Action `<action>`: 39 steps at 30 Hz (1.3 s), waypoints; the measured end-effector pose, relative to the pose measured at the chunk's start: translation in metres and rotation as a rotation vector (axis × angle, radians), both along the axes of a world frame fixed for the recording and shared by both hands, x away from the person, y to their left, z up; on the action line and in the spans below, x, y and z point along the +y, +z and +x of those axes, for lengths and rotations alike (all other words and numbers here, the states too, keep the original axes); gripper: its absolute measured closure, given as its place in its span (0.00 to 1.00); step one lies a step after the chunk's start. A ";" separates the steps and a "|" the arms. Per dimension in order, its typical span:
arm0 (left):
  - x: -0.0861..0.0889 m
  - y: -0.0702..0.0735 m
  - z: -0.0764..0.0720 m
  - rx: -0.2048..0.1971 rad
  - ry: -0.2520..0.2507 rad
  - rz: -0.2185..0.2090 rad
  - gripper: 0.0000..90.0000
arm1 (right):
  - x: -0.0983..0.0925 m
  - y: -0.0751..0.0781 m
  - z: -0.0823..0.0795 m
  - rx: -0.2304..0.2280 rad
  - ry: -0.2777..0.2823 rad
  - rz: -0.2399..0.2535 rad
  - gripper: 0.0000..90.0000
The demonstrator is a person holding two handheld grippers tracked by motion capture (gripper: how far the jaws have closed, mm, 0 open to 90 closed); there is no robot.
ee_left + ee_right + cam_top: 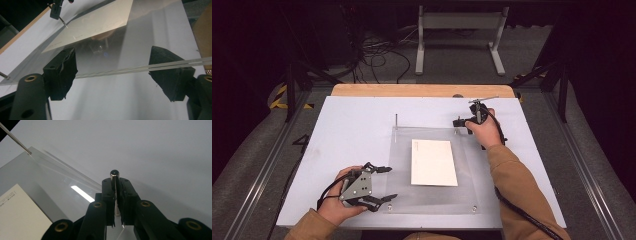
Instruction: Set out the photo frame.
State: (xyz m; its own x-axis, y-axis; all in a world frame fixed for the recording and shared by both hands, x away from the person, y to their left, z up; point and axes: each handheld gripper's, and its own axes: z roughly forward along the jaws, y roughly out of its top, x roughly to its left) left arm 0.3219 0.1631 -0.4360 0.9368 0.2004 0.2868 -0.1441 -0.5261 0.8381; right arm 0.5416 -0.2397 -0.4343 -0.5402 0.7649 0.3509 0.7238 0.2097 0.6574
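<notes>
**Two claws at one clear plate**

The right claw [117, 202] is clenched on one metal pin [114, 176] at the clear plate's [402, 150] far right corner. The left claw [382, 184] stands released, straddling the near left edge. One white sheet [433, 162] lies on the plate; one upright pin [396, 121] stands at the far left corner.

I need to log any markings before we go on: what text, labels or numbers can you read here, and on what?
Nothing can be read.
Paper sheet: faint print lines along its edge, too small and blurred to read.
Clear plate, table, both grippers: no text seen.
</notes>
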 end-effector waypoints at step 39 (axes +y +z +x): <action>-0.003 0.042 0.017 0.026 0.062 -0.155 0.64 | -0.064 0.026 -0.064 -0.437 0.134 -0.035 0.60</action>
